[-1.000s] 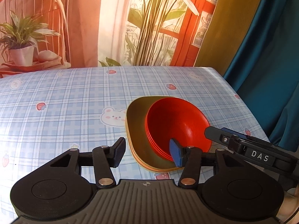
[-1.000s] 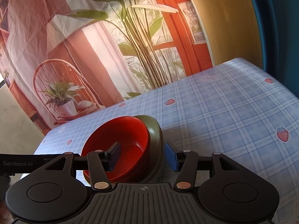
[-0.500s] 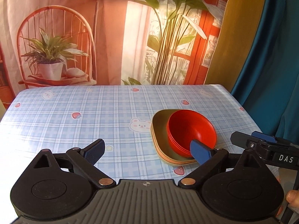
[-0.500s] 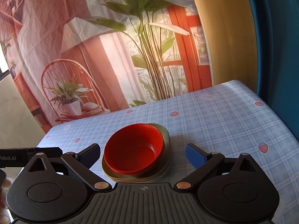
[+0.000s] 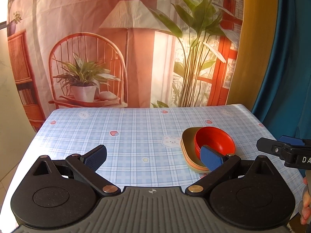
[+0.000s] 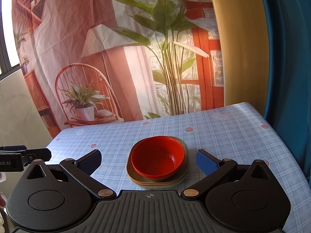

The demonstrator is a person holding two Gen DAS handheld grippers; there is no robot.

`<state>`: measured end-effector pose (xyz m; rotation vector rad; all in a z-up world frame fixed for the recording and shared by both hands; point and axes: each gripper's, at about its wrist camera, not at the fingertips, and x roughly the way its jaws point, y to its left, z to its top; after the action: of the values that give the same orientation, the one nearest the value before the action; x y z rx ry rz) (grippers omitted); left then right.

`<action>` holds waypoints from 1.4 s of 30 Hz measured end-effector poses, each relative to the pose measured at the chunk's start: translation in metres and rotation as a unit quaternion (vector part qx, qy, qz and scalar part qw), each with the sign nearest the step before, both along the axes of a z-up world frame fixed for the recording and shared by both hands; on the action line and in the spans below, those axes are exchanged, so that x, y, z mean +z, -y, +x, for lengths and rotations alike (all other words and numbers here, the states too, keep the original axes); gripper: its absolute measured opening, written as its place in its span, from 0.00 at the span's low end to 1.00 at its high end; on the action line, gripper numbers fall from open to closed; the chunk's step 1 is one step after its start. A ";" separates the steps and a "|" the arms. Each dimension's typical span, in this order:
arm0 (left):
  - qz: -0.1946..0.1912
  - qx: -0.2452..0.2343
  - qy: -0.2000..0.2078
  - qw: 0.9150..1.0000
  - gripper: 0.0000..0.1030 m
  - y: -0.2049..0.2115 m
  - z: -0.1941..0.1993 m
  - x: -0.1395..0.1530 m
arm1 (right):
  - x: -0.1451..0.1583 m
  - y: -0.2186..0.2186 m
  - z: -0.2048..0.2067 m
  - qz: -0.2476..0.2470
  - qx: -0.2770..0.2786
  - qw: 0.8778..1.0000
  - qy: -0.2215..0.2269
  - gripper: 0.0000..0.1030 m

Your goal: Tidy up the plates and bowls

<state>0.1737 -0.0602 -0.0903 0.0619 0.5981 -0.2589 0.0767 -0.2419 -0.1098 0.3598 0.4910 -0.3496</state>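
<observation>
Presently on the checked tablecloth [image 6: 223,136]: one stack. Red bowls [image 6: 158,158], three rims countable, nested atop olive plates [image 6: 181,181], about three, count uncertain. Left gripper [image 5: 153,157] and right gripper [image 6: 148,162]: jaws spread apart, holding nothing, stack untouched.

The table [image 5: 126,139] lies bare on its left and far parts, open for passage. The only obstacle on it is the stack of red bowls [image 6: 157,157] nested on plates [image 6: 180,179] near the right front. The backdrop [image 5: 136,48] closes the far edge, and a blue curtain [image 6: 287,68] the right.
</observation>
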 end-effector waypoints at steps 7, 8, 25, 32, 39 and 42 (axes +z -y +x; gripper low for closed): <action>-0.019 0.021 0.034 0.999 1.00 -0.027 -0.039 0.024 | 0.028 -0.027 -0.020 -0.025 0.000 1.000 0.009 1.00; -0.018 0.025 0.045 0.999 1.00 -0.031 -0.047 0.028 | 0.031 -0.031 -0.023 -0.028 0.001 1.000 0.010 1.00; 0.006 0.079 0.121 0.990 1.00 -0.067 -0.156 0.105 | 0.116 -0.097 -0.093 -0.079 0.010 0.995 0.060 1.00; -0.007 0.084 0.125 0.989 1.00 -0.074 -0.174 0.108 | 0.128 -0.115 -0.110 -0.100 0.003 0.994 0.050 1.00; 0.001 0.098 0.119 0.988 1.00 -0.072 -0.170 0.104 | 0.125 -0.113 -0.109 -0.092 0.004 0.995 0.047 1.00; 0.004 0.096 0.117 0.989 1.00 -0.071 -0.170 0.103 | 0.124 -0.111 -0.109 -0.088 0.002 0.995 0.046 1.00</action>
<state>0.0041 0.0105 0.0128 0.0422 0.3682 -0.0608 -0.0322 -0.1312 0.0141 0.2020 0.3678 -0.3674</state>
